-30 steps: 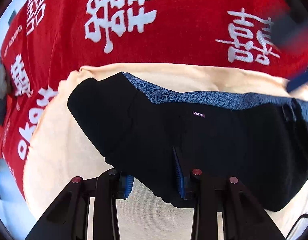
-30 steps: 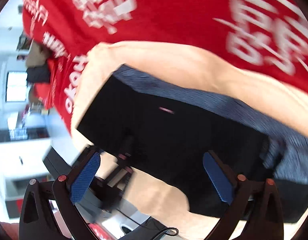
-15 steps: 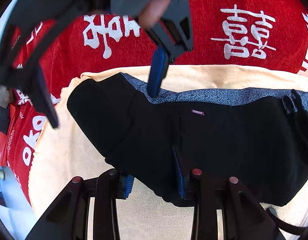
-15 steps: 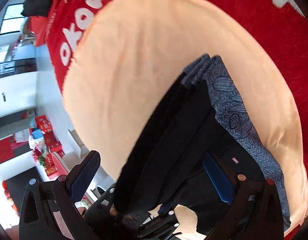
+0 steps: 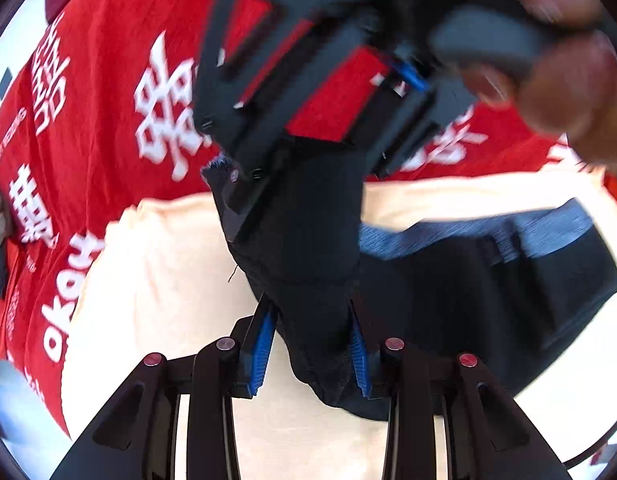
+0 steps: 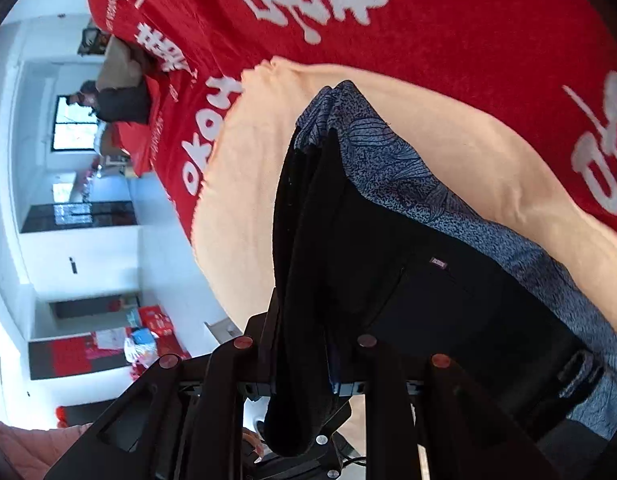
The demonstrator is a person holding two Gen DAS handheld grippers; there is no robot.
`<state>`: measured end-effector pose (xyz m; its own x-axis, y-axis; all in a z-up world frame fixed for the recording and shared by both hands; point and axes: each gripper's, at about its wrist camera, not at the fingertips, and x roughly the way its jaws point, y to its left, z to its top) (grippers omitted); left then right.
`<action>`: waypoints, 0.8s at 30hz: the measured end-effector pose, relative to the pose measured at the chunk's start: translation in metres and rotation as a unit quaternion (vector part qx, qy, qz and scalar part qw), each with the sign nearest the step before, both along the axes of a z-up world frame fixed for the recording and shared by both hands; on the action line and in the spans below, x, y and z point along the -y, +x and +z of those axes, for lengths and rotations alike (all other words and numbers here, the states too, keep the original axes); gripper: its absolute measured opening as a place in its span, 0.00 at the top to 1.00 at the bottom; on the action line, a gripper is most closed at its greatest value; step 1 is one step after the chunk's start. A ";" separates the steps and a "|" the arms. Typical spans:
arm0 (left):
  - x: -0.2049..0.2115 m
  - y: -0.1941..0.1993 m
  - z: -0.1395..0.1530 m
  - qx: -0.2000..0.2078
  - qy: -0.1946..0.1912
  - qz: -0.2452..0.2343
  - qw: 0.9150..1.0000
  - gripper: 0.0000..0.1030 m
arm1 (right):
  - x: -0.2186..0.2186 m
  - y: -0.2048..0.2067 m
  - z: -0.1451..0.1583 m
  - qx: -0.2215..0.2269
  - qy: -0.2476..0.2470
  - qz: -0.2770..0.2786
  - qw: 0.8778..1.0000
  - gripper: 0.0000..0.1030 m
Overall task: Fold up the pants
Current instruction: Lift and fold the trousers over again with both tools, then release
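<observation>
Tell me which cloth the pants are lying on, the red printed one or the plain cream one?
The cream cloth. The black pants rest on it; it is plain, while the red cloth beneath carries white characters.

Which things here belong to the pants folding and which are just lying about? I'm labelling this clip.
Part of the job:
- black pants, lifted at one end
- left gripper, shut on the pants
- right gripper, jaws just closed on the pants' edge
- peach cloth under the pants

Just lying about:
- red cloth with white characters
- red boxes in the background
</observation>
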<state>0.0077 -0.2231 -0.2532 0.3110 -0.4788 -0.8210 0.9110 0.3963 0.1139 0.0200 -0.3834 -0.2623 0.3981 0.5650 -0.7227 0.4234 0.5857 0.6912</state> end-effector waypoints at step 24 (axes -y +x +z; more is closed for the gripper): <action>0.136 -0.298 -0.014 -0.005 0.058 -0.262 0.963 0.65 | 0.115 -0.397 -0.064 0.058 0.043 -0.310 0.948 0.80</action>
